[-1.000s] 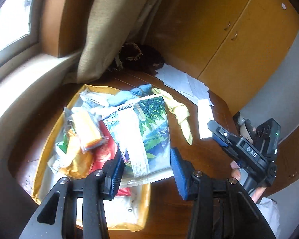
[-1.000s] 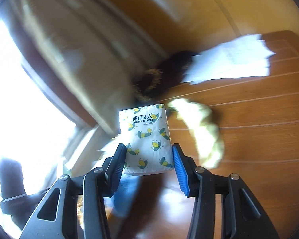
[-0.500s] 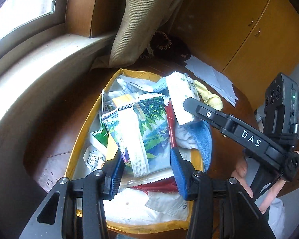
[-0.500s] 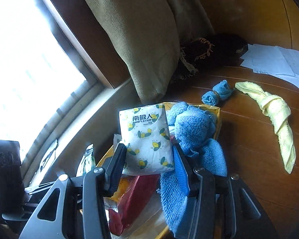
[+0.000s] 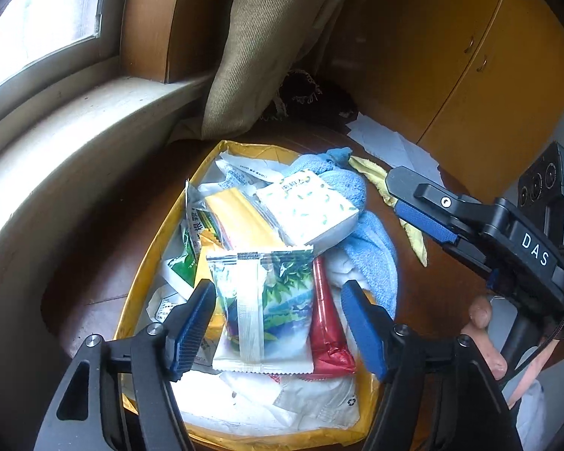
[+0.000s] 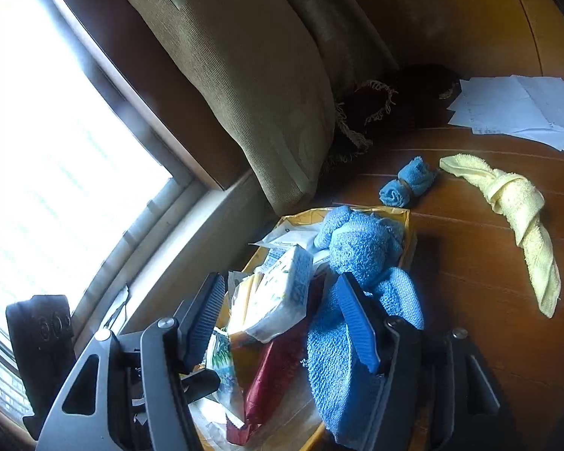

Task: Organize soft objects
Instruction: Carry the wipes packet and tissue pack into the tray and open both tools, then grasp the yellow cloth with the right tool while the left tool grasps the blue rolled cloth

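Now both your grippers hover over the yellow tray on the desk, jaws spread wide and holding nothing. Between the jaws of your left gripper lies the green leaf-print packet, resting on the pile beside a red packet. The tissue pack sits tilted on the heap below your right gripper (touching the blue towel). A yellow towel and a small rolled blue cloth lie apart on the desk.

Three towels, one tissue pack, one tray
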Motion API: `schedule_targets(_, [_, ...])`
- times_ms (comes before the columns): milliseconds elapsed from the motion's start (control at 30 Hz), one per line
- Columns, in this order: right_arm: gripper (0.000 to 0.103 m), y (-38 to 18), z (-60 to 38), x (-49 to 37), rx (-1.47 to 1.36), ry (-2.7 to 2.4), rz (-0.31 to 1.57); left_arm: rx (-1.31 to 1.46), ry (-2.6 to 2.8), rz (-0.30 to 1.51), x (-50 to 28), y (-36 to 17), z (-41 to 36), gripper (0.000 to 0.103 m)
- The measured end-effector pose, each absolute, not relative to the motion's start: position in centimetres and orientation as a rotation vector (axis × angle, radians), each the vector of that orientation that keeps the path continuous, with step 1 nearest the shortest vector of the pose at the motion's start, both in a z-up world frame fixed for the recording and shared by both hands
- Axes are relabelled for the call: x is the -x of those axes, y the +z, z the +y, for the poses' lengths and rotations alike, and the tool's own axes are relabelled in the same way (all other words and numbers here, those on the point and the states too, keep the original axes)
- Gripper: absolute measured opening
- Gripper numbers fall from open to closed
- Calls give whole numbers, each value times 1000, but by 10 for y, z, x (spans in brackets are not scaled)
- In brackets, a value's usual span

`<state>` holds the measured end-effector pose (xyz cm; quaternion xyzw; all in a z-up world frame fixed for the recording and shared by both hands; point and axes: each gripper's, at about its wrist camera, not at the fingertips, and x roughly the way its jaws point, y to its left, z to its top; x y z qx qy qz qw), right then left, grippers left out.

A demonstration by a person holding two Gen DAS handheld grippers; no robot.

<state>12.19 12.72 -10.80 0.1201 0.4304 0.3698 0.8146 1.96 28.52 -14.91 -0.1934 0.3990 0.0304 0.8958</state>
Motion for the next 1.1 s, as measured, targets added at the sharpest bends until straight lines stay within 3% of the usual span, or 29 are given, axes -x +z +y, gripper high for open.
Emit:
schedule_targets(367, [63, -96, 58, -142, -345, 680, 898, 375, -41, 725, -29, -120, 231, 74])
schedule_targets(700, [63, -119, -5, -190, -388, 524, 979, 345, -128, 752, -64, -115, 180, 75])
schedule_targets(1100, [63, -143, -44, -208, -473, 431, 1000, 397, -134, 795, -84, -128, 180, 74])
